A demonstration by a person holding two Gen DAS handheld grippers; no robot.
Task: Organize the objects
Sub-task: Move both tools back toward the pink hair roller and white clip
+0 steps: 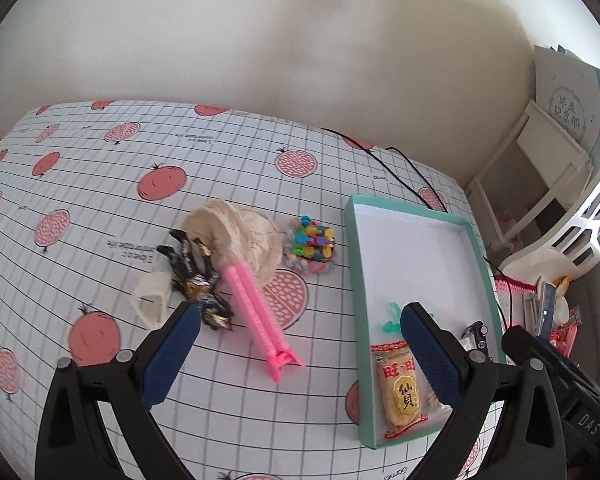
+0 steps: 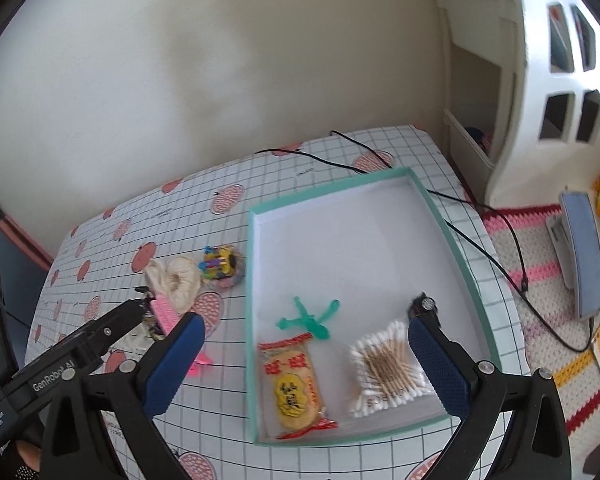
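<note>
A teal-rimmed white tray [image 1: 476,240] [image 2: 444,220] lies on the table's right side. In it are a rice cracker packet [image 1: 400,388] [image 2: 294,386], a green plastic toy [image 2: 308,318] [image 1: 392,318], a bag of cotton swabs [image 2: 386,368] and a small black item [image 2: 422,304]. Left of the tray lie a pink clip [image 1: 256,312] [image 2: 166,318], a ball of cream twine [image 1: 240,236] [image 2: 178,280], a bag of coloured pegs [image 1: 310,246] [image 2: 222,266], dark candy wrappers [image 1: 196,280] and a cream tape piece [image 1: 152,298]. My left gripper [image 1: 300,320] is open above the table. My right gripper [image 2: 306,330] is open above the tray.
The table has a grid cloth with red fruit prints [image 1: 100,184]. A black cable [image 2: 480,248] runs along the tray's far side. A white shelf unit [image 2: 540,92] stands at the right, with a crochet mat [image 2: 540,280] and a stapler [image 2: 580,256] beside the table.
</note>
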